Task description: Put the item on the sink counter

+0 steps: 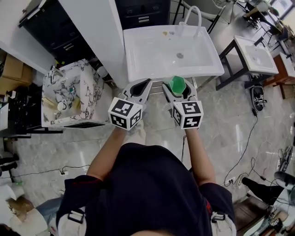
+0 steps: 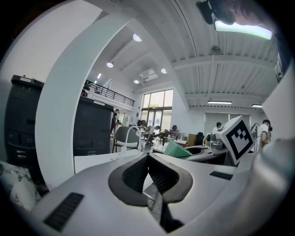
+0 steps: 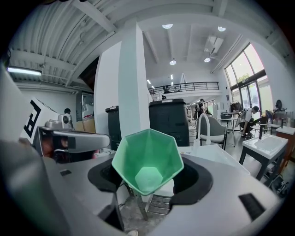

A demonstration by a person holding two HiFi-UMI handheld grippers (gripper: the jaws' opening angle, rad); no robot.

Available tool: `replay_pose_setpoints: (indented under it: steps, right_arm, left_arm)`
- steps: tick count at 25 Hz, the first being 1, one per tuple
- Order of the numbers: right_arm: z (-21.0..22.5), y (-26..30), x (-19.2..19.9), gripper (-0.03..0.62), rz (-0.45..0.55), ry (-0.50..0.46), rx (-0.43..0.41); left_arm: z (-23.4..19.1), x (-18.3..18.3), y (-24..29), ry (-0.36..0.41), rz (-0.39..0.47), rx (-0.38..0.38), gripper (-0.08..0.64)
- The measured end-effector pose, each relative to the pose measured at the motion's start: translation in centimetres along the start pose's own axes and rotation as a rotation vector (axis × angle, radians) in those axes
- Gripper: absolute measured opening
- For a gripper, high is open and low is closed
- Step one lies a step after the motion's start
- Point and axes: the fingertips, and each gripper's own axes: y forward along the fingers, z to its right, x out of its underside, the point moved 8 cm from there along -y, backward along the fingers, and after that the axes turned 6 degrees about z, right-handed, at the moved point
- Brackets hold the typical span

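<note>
While the cup (image 3: 146, 159) sits clamped in the right tool (image 1: 178, 88), short of the sink (image 1: 134, 69) at 12 o'clock, placement is not yet done; left tool (image 1: 144, 85) closed, empty.

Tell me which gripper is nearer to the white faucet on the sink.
The right. The right gripper, holding the green cup, is at the front edge of the sink, roughly in line with the faucet. The left gripper is beside it, further left.
</note>
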Motion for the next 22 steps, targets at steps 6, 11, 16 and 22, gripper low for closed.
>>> replay_pose_setpoints:
  steps: [6,11,16,22]
  right_arm:
    - [0.8,4.3,-1.0,0.318,-0.015,0.008,0.013]
    - [1.0,7.9,-1.8,0.318,-0.028,-0.001,0.029]
    - [1.3,10.7,-2.4,0.318,-0.033,0.003,0.046]
    - [1.3,14.0,-2.8,0.318,-0.041,0.004,0.063]
  left_arm:
    - [-4.0,-0.9,2.1,-0.022,-0.004,0.01,0.011]
    - [-7.6,-1.9,3.6,-0.028,-0.01,0.02,0.011]
    - [-10.4,-2.5,5.1,-0.03,-0.01,0.034,0.011]
    - [-13.7,-2.6,6.5,-0.041,-0.012,0.054,0.011]
